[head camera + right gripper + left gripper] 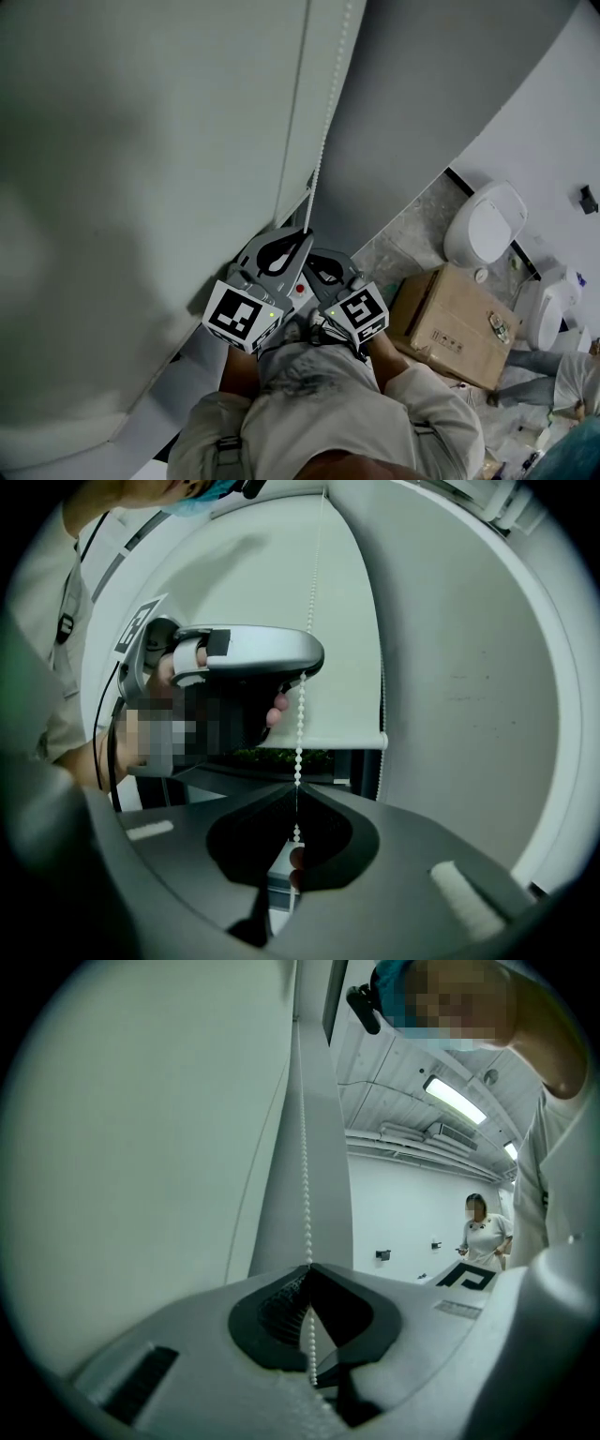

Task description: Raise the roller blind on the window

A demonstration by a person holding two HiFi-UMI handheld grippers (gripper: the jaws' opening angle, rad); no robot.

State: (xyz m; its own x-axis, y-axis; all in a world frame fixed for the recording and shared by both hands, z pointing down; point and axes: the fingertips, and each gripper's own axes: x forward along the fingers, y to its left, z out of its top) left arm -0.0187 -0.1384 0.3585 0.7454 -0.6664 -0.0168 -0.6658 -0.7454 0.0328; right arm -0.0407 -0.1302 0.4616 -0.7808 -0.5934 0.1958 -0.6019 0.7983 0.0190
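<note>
On the chain (304,1185), left gripper (309,1267) and right gripper (296,785) are clamped

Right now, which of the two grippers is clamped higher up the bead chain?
The left gripper. It is shut on the bead chain above the right gripper, which pinches the same strand lower down.
</note>
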